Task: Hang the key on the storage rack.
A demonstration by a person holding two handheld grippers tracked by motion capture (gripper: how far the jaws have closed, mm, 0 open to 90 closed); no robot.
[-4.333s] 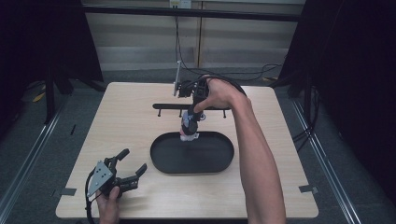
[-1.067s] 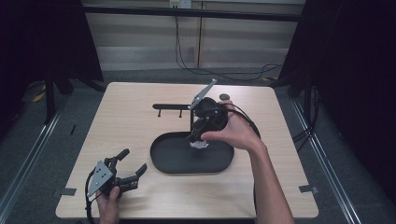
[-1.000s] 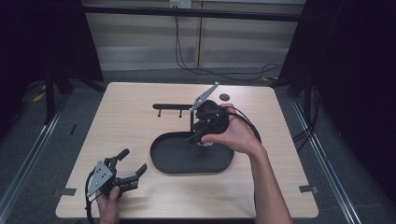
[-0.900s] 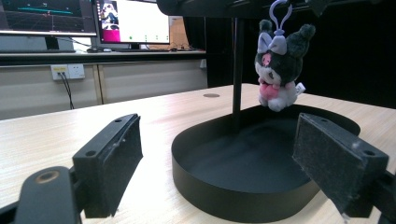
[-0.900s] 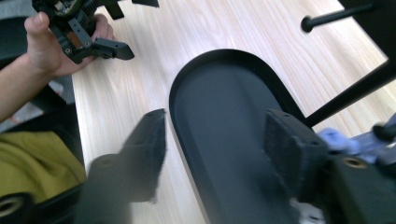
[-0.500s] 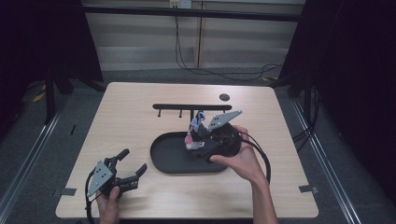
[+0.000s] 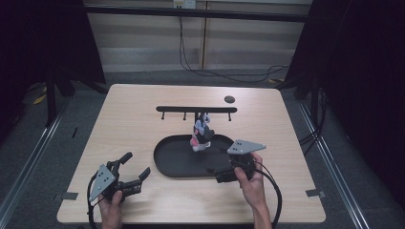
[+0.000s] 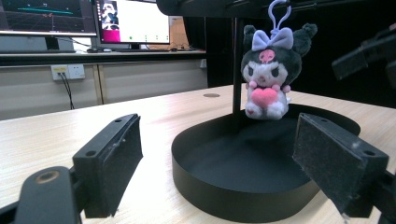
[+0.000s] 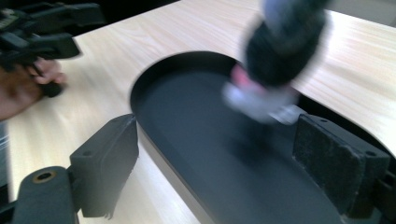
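Resting on the wooden table near its front left corner, the left gripper has its jaws spread wide with nothing between them, aimed toward the black oval tray. In the left gripper view the same tray sits just ahead of the open jaws. The plush toy, dark-eared with a lilac bow and a pink heart, hangs by its loop from the black hook rack over the tray's far edge; the left gripper view shows the toy upright. At the tray's right end the right gripper lies low; its jaws have just been opening and stand wide, empty, the blurred toy beyond them.
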